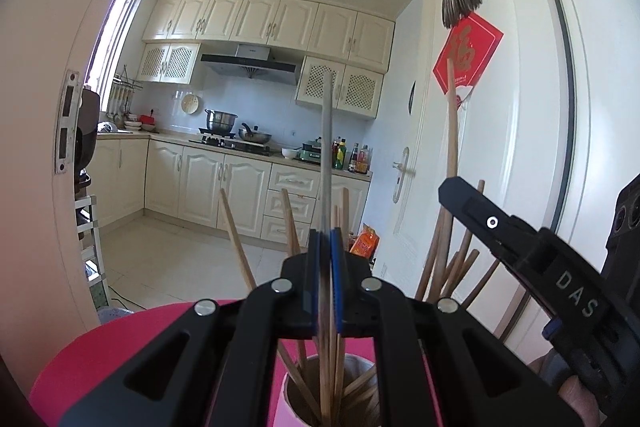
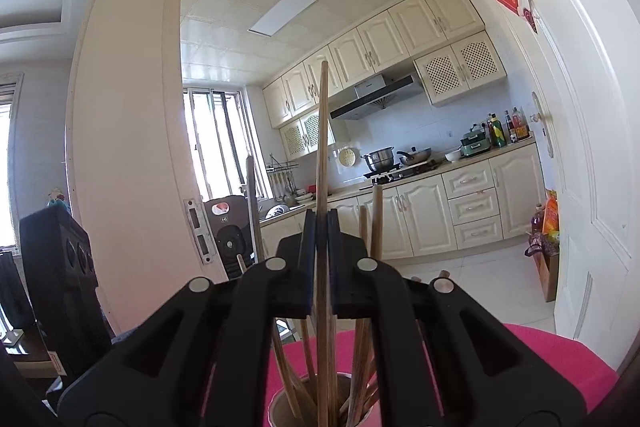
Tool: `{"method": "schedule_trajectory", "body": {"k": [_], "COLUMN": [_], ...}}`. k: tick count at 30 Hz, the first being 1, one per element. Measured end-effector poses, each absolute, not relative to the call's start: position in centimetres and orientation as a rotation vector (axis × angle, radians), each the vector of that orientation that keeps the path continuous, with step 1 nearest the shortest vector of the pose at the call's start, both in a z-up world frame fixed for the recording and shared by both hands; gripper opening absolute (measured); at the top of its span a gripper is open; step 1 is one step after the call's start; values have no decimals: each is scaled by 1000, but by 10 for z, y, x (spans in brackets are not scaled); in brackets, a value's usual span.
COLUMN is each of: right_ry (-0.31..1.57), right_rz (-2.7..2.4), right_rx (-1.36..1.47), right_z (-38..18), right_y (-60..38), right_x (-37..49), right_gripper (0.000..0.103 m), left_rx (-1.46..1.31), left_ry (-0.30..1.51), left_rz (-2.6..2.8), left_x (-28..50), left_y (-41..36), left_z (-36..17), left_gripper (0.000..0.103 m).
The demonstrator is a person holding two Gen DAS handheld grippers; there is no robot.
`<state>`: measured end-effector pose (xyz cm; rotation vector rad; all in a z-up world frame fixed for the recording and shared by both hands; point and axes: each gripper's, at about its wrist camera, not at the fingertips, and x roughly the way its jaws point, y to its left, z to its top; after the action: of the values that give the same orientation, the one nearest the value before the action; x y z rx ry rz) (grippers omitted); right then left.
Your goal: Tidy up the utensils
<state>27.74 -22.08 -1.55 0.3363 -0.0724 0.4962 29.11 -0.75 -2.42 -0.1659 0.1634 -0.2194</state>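
Both grippers are closed on sticks standing in cups. Left gripper [image 1: 325, 251] pinches a grey, metal-looking chopstick [image 1: 328, 131] whose lower end dips into a pale cup [image 1: 362, 363] already holding several wooden chopsticks [image 1: 236, 239]. Right gripper [image 2: 320, 239] clamps a long wooden chopstick [image 2: 322, 131] over a second cup [image 2: 280, 407], also well filled. Both cups sit on a pink table [image 1: 80, 359]. Sorting looks well along; I judge these two are being seated or swapped.

"DAS" — right gripper [image 1: 460, 195] | "福" — red door sign [image 1: 467, 51]
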Motion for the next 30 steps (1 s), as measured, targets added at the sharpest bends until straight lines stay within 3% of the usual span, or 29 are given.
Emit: {"method": "schedule_trajectory", "body": {"k": [2, 5, 16, 22, 24, 25, 26, 27, 30], "right_ry": [-70, -77, -13, 37, 45, 49, 48, 41, 44], "right_rz": [500, 503, 499, 470, 459, 456, 452, 442, 441], "right_rx": [326, 318, 281, 259, 257, 257, 255, 252, 232], "right_z": [-16, -16, -16, -20, -20, -20, -19, -19, -14], "right_y": [-218, -214, -207, -204, -205, -206, -206, -207, -209], "right_x": [277, 275, 272, 268, 264, 261, 257, 253, 240], "right_gripper": [6, 6, 6, 7, 12, 27, 53, 58, 59], "left_rx": [-175, -180, -138, -87, -72, -67, -64, -62, -59], "left_ry": [168, 166, 190, 193, 195, 195, 199, 203, 216], "left_rz": [-214, -214, -136, -80, -62, -54, -48, -36, -17], "left_x": [290, 285, 271, 260, 256, 252, 250, 246, 233], "left_y": [-4, 1, 11, 11, 12, 13, 13, 15, 18], "left_z": [-22, -20, -11, -7, -5, -4, -3, -2, 2], "left_gripper": [9, 29, 42, 64, 66, 67, 68, 69, 69]}}
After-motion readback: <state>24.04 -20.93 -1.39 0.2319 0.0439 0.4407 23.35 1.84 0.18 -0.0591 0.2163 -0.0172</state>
